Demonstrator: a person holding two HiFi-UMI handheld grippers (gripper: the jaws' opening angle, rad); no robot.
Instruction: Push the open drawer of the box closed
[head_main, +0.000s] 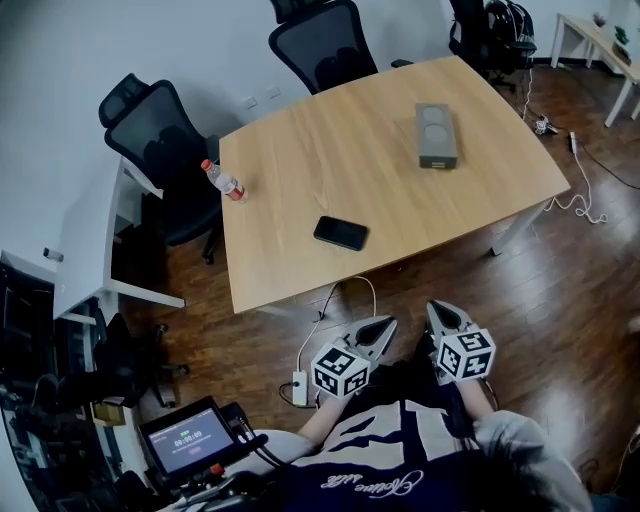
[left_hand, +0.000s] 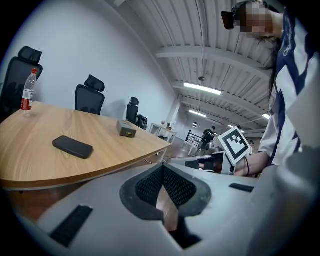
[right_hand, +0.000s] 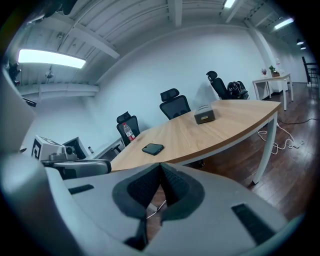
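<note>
The grey box (head_main: 437, 135) lies far across the wooden table (head_main: 330, 180), towards its right side; it also shows small in the left gripper view as the box (left_hand: 126, 129) and in the right gripper view as the box (right_hand: 204, 116). Its drawer state is too small to tell. My left gripper (head_main: 385, 326) and right gripper (head_main: 441, 312) are held low in front of the person's body, well short of the table's near edge. Both are shut with nothing between the jaws.
A black phone (head_main: 341, 233) lies near the table's front edge. A water bottle (head_main: 223, 180) stands at the left corner. Black office chairs (head_main: 160, 140) ring the far and left sides. A cable and power strip (head_main: 300, 386) lie on the wooden floor below.
</note>
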